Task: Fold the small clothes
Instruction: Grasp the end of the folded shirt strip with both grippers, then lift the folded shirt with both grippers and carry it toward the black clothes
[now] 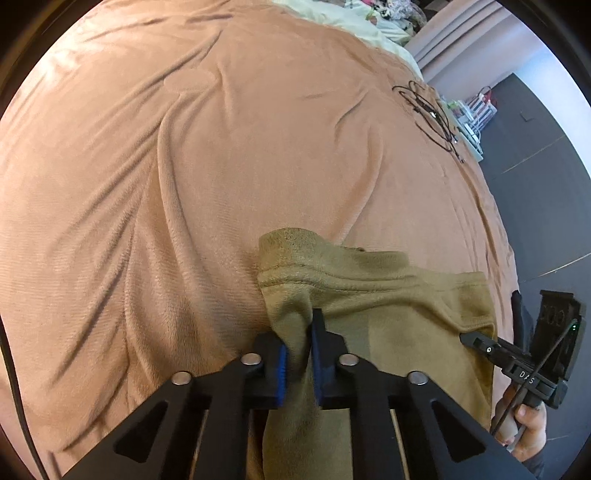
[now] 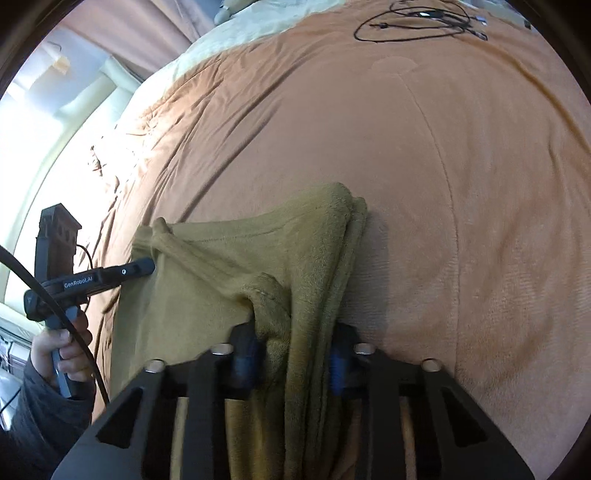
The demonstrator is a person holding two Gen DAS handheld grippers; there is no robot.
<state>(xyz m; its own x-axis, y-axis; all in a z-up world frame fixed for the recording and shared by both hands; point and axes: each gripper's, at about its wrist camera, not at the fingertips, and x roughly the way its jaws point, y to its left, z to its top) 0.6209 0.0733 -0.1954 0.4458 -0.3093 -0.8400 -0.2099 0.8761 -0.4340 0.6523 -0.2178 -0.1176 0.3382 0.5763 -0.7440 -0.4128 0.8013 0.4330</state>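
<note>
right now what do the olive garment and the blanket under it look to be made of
Garment: soft fleece or terry-like knit, matte, with a fuzzy nap and a stitched hem; the exact fibre can't be told.
Blanket: plush velour-type fabric, peach-brown, with a faint sheen and fine ribbing along soft creases.

The olive garment (image 1: 369, 306) is running off the bottom edge of both wrist views, so you are not seeing its lower part. Bunched cloth is covering the inner faces of your left gripper (image 1: 299, 354) and your right gripper (image 2: 295, 354). In the left wrist view the garment is hiding the tips of your right gripper, and the frame is cutting off your right hand (image 1: 528, 424). The cables (image 2: 417, 18) near the bed's far edge are too small to identify. Items beyond the bedspread (image 1: 184, 147) are blurring together.
</note>
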